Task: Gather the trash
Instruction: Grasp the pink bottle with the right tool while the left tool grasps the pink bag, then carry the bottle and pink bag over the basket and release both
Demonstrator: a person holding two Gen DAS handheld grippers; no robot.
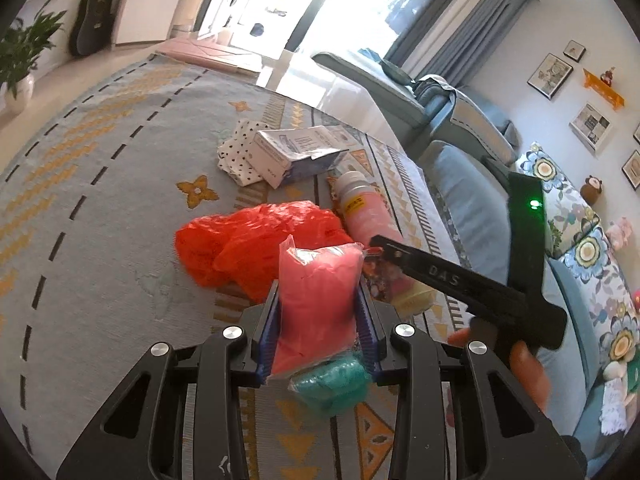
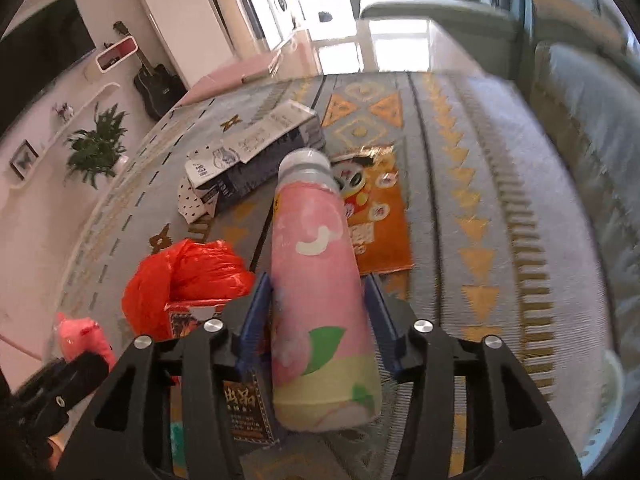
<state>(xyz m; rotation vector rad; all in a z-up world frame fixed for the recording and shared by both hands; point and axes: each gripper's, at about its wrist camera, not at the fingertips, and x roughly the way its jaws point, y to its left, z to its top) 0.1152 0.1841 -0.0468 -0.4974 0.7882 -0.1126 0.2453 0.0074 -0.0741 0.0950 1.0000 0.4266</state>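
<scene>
My left gripper (image 1: 318,286) is shut on a pink plastic packet (image 1: 316,300) with a teal part (image 1: 332,388) hanging below the pads. A red plastic bag (image 1: 248,248) lies crumpled on the rug just beyond it. A pink bottle (image 2: 316,272) with a grey cap lies on the rug on top of snack packets. My right gripper (image 2: 318,284) straddles its middle with the jaws open; a thin gap shows at the right pad (image 2: 380,300). In the left wrist view the right gripper (image 1: 384,248) reaches over the bottle (image 1: 360,208) from the right.
A white-and-blue carton (image 1: 296,152) and a polka-dot wrapper (image 1: 236,152) lie further out on the patterned rug (image 1: 100,200). An orange snack packet (image 2: 380,232) and a dark one (image 2: 248,408) lie under the bottle. A blue sofa (image 1: 472,208) borders the rug on the right.
</scene>
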